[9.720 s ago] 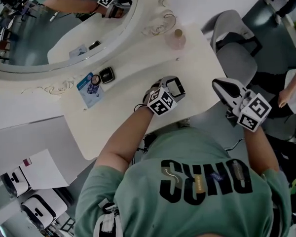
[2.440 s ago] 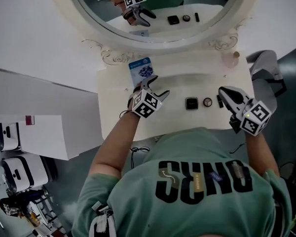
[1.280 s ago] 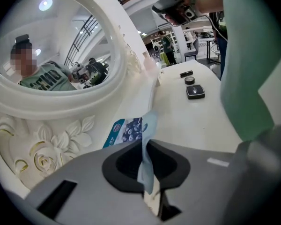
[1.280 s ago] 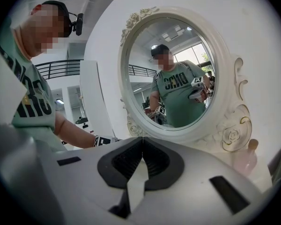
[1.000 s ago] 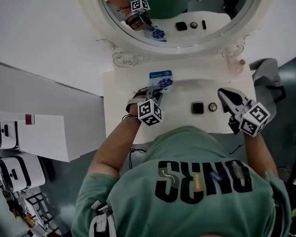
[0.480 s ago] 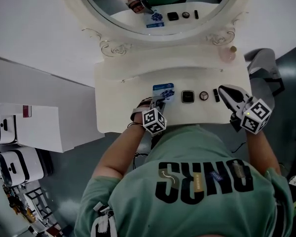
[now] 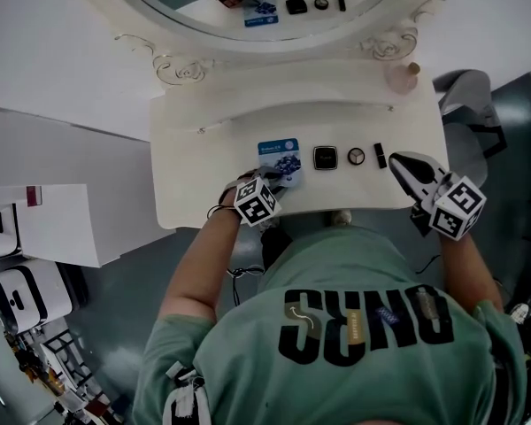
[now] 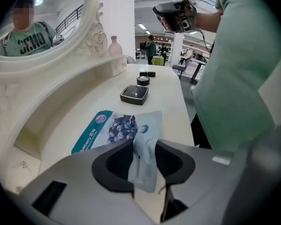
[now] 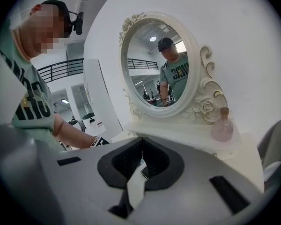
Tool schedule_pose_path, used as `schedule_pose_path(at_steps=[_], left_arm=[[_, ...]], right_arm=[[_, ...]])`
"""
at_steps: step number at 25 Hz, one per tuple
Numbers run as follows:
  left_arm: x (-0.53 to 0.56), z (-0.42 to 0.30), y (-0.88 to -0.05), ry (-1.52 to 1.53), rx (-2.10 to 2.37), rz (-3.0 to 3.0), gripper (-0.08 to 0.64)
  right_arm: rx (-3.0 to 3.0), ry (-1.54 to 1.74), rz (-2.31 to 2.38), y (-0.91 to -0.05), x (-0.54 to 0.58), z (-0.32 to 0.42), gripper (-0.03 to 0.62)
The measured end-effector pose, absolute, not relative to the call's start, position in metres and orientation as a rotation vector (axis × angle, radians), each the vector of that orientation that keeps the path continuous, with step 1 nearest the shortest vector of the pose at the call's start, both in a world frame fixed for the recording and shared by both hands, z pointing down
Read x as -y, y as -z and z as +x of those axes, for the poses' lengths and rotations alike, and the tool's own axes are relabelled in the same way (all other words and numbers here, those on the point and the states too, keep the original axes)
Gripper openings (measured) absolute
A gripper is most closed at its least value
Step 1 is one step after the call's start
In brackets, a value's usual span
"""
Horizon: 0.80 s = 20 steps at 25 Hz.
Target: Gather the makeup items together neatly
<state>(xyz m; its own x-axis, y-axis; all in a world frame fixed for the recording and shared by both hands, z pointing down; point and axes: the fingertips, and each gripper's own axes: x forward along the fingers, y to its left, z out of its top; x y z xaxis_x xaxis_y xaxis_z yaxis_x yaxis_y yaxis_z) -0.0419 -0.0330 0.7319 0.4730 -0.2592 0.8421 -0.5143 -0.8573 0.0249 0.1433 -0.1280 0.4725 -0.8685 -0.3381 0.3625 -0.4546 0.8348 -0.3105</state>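
- Found the left claw at the front edge of the surface, centre-left in the head view. Jaws a little apart, just been opening, with the near corner of the blue sachet standing loose between them.
- Saw that sachet lying first in a row running rightward: black square compact, small round pot, short black stick — each apart from the next.
- Noted the right claw just right of the stick — jaws closed together, nothing in them.
- Spotted a pink bottle at upper right, beside the oval mirror.
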Motion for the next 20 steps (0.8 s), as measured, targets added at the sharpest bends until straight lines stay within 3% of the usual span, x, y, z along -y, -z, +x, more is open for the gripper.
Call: schedule_pose_path(at_steps=[4, 6, 10, 15, 20], left_arm=[[0.018, -0.034, -0.732, -1.239, 0.47, 2.41, 0.252], [0.014, -0.034, -0.729, -1.221, 0.418, 2.391, 0.293], [0.038, -0.044, -0.69, -1.148, 0.524, 2.418, 0.296], [0.097, -0.067, -0.576, -0.675, 0.814, 2.504, 0.291], [0.128, -0.099, -0.488, -0.228, 1.015, 2.513, 0.178]], right_arm=[[2.731, -0.568, 0.611, -0.47, 0.13, 0.138, -0.005], [2.743, -0.564, 0.619, -0.464, 0.132, 0.134, -0.005], [2.771, -0.533, 0.636, -0.447, 0.138, 0.124, -0.005], [2.806, -0.487, 0.674, -0.425, 0.156, 0.109, -0.005], [2.835, -0.422, 0.724, -0.404, 0.177, 0.099, -0.005]])
